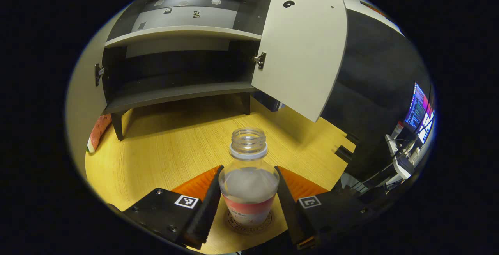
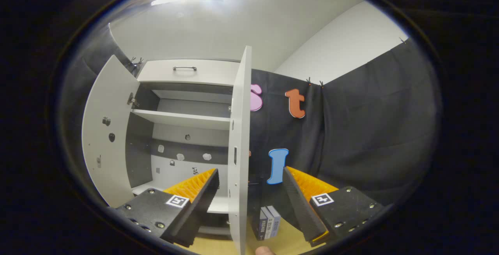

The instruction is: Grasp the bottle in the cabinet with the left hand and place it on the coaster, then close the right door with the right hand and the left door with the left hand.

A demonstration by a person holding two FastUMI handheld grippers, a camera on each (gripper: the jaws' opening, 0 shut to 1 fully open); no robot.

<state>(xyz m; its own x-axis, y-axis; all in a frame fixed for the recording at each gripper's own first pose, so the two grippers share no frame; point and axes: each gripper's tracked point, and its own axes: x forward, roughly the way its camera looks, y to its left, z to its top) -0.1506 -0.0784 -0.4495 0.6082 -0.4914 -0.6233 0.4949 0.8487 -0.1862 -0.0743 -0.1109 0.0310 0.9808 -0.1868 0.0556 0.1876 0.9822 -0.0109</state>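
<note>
A clear, uncapped bottle [image 1: 248, 185] with a pink label stands upright on the round coaster [image 1: 234, 224] on the wooden table. My left gripper [image 1: 249, 167] has a finger on each side of the bottle's body, both touching it. The cabinet [image 1: 183, 32] stands behind with both doors open and its lower shelf bare. The right door [image 1: 300, 44] swings out toward me; the left door [image 1: 80, 103] is at the left edge. In the right gripper view, my right gripper [image 2: 250, 170] is open, with the right door [image 2: 238, 130] edge-on between its fingers, apart from both. The left door [image 2: 105, 142] hangs open.
The cabinet stands on short legs on the wooden table [image 1: 163, 149]. A red and white object [image 1: 97, 130] lies at the table's left edge. A lit monitor [image 1: 419, 108] and cables sit far right. A small box [image 2: 269, 220] stands by the right door's foot.
</note>
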